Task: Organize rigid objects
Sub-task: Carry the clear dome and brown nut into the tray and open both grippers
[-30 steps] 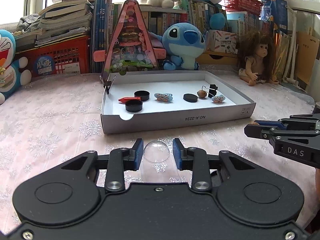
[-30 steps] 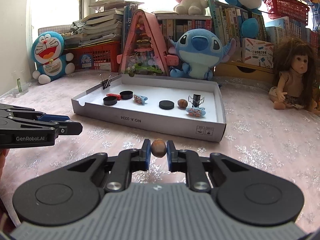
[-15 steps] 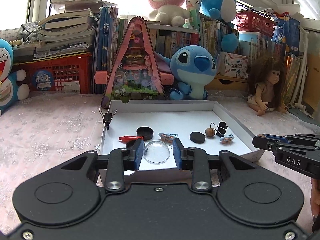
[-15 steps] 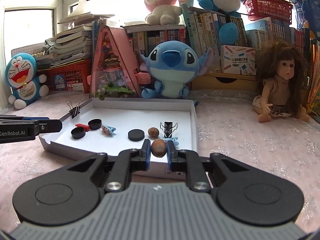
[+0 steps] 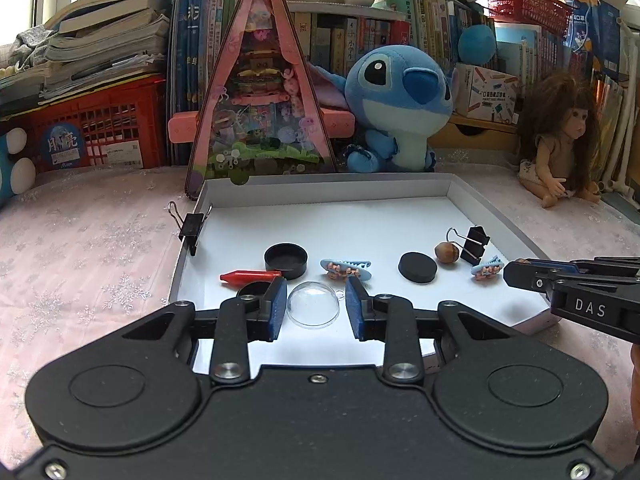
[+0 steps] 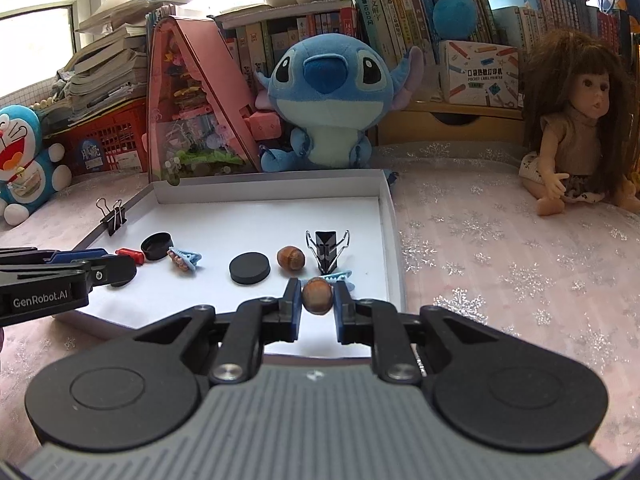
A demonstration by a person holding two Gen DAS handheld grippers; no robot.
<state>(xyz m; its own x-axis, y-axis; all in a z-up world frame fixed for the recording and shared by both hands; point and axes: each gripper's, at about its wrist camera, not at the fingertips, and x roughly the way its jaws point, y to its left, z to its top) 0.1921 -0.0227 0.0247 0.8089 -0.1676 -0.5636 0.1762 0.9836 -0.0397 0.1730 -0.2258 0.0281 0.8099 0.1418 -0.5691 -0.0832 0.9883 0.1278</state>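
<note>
A clear plastic dome [image 5: 314, 304] sits between the fingers of my left gripper [image 5: 316, 306], with small gaps either side, over the front of the white cardboard tray [image 5: 496, 216]. My right gripper [image 6: 317, 300] holds a brown hazelnut [image 6: 317, 295] above the tray's front right part [image 6: 390, 216]; its jaws stand slightly apart from the nut. In the tray lie a second hazelnut [image 6: 291, 258], a black disc [image 6: 249, 268], black caps [image 5: 286, 259], a red crayon [image 5: 250, 277], blue hair clips [image 5: 346, 268] and a black binder clip [image 6: 326, 250].
Another binder clip [image 5: 191, 226] is clamped on the tray's left wall. Behind the tray stand a pink triangular toy house [image 5: 260, 96], a blue Stitch plush [image 6: 326, 92], books and a red basket [image 5: 92, 128]. A doll [image 6: 576, 120] sits at the right on the pink snowflake tablecloth [image 6: 500, 248].
Both grippers have moved forward and lower over the tray. The jaws of both have widened a little around the dome and the hazelnut.
</note>
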